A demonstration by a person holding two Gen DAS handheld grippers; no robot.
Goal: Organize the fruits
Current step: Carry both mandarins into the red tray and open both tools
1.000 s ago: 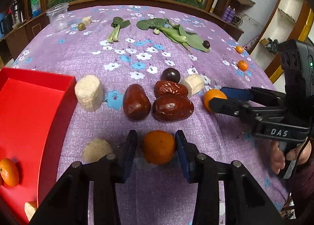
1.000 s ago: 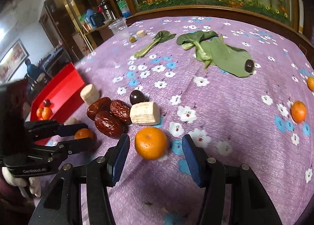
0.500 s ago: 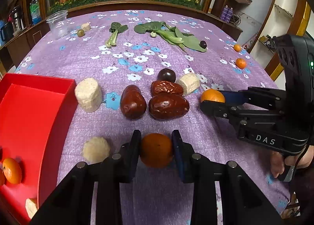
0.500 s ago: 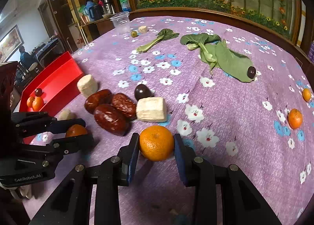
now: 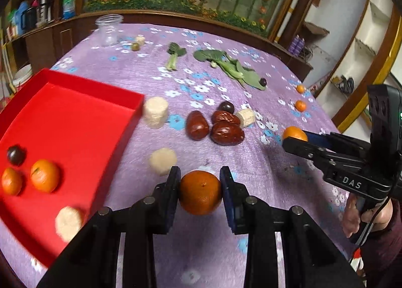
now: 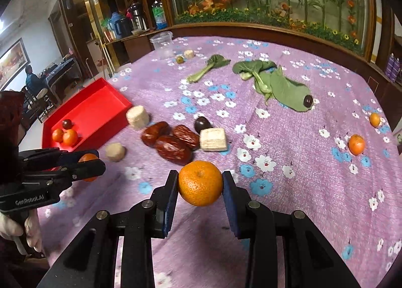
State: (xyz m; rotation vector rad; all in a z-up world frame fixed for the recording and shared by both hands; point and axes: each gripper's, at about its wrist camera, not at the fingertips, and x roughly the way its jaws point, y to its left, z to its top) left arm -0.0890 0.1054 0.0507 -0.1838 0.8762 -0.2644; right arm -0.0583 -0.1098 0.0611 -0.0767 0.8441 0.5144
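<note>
My left gripper (image 5: 200, 187) is shut on an orange mandarin (image 5: 200, 192) and holds it above the purple flowered cloth, right of the red tray (image 5: 75, 122). The tray holds two mandarins (image 5: 44, 175), a dark plum (image 5: 15, 155) and a pale cake piece (image 5: 67, 222). My right gripper (image 6: 200, 188) is shut on another mandarin (image 6: 200, 182), lifted off the cloth. Three red dates (image 6: 173, 140), a dark plum (image 6: 202, 123) and pale cake blocks (image 6: 213, 139) lie in the middle. Two small mandarins (image 6: 356, 144) lie at the far right.
Green leafy vegetables (image 6: 276, 84) with a dark plum (image 6: 307, 100) on a leaf lie at the back. A clear plastic jar (image 6: 162, 45), a green olive (image 6: 179, 59) and a cake piece stand far back. A wooden ledge with plants borders the table.
Both grippers closed on their mandarins and lifted them off the cloth. The left gripper has swung left, so more of the red tray shows.
</note>
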